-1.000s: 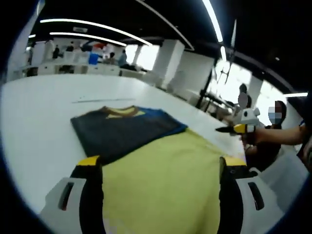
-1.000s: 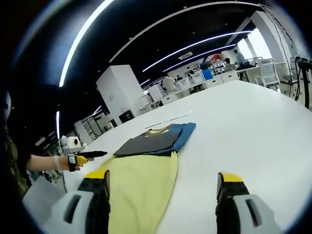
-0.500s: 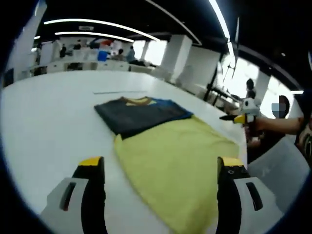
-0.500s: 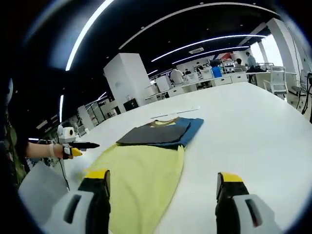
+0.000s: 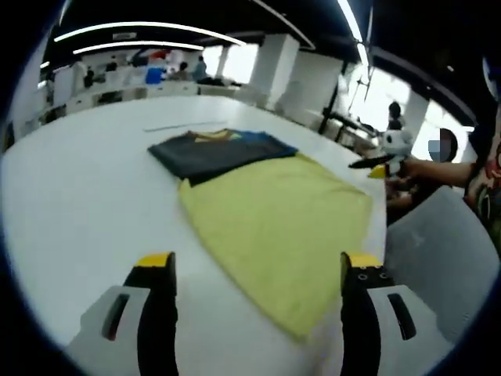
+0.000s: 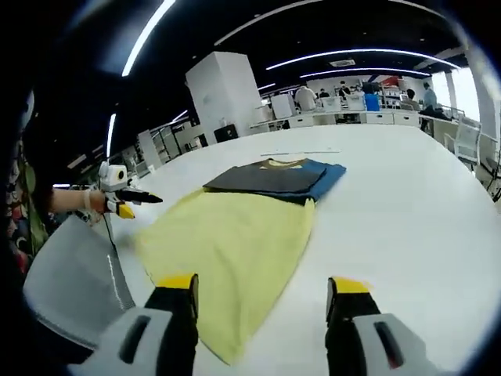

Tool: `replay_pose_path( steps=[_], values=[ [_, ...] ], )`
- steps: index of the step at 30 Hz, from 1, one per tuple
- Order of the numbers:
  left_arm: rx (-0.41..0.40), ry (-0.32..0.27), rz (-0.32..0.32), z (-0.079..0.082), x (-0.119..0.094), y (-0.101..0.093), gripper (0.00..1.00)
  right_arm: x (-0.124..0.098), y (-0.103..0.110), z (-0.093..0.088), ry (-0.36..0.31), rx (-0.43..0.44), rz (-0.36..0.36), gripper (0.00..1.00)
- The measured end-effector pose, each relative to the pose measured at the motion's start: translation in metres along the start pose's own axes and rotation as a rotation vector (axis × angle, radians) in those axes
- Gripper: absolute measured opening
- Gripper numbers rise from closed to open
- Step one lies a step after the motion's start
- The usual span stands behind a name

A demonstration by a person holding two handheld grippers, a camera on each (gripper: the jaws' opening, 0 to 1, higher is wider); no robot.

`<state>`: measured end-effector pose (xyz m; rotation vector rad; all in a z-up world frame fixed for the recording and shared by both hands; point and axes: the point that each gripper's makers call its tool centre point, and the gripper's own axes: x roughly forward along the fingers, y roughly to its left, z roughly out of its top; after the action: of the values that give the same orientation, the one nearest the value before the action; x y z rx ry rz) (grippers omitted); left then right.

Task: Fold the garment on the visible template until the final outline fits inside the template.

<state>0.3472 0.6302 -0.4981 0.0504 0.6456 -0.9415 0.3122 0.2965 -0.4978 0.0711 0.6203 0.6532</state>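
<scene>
The garment lies flat on the white table point(image 5: 78, 204). Its yellow body point(image 5: 274, 215) spreads toward me, and its dark grey folded top point(image 5: 205, 153) with blue edges point(image 5: 262, 139) lies at the far end. My left gripper point(image 5: 257, 261) hovers open over the near hem, holding nothing. In the right gripper view the same yellow cloth point(image 6: 231, 239) and dark top point(image 6: 266, 178) lie ahead of my open right gripper point(image 6: 261, 284). The right gripper point(image 5: 377, 163) shows in a hand past the cloth's right edge. The left gripper point(image 6: 125, 200) shows beyond the left edge. A thin pale line point(image 5: 180, 125) crosses the table beyond the collar.
A grey chair back point(image 5: 430, 243) stands at the table's near edge by the person, also seen as a grey panel point(image 6: 70, 274). Bare white tabletop point(image 6: 423, 204) stretches on both sides of the garment. Desks and people are far in the background.
Both views have drawn back and risen. The yellow cloth that reached down between the left jaws now lies flat ahead of them, with its whole hem showing.
</scene>
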Motion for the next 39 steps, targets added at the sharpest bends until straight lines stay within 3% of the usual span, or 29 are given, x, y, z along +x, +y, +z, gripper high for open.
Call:
replay_pose_path(
  steps=[6, 10, 14, 24, 28, 32, 33, 35, 39],
  values=[
    [-0.018, 0.056, -0.007, -0.022, -0.01, -0.01, 0.7, -0.007, 0.012, -0.02, 0.08, -0.014, 0.031, 0.44],
    [0.002, 0.134, 0.003, -0.039, -0.015, -0.015, 0.62, -0.013, 0.018, -0.037, 0.138, -0.043, 0.033, 0.36],
    [-0.023, 0.133, -0.006, -0.039, -0.014, -0.02, 0.53, -0.018, 0.021, -0.045, 0.15, -0.035, 0.03, 0.26],
    [-0.07, 0.183, -0.006, -0.048, -0.018, -0.023, 0.38, -0.022, 0.023, -0.053, 0.169, -0.014, 0.027, 0.18],
    [-0.141, 0.186, 0.006, -0.049, -0.02, -0.02, 0.33, -0.021, 0.022, -0.057, 0.177, -0.001, 0.021, 0.16],
    [-0.152, 0.219, -0.013, -0.055, -0.02, -0.026, 0.25, -0.021, 0.025, -0.059, 0.183, 0.005, 0.031, 0.14],
    [-0.149, 0.199, -0.021, -0.051, -0.019, -0.027, 0.23, -0.021, 0.025, -0.06, 0.185, 0.004, 0.03, 0.14],
    [-0.203, 0.222, -0.018, -0.054, -0.024, -0.029, 0.17, -0.02, 0.025, -0.06, 0.181, 0.001, 0.033, 0.12],
    [-0.223, 0.245, -0.04, -0.057, -0.024, -0.032, 0.08, -0.017, 0.027, -0.061, 0.183, 0.011, 0.035, 0.09]
  ],
)
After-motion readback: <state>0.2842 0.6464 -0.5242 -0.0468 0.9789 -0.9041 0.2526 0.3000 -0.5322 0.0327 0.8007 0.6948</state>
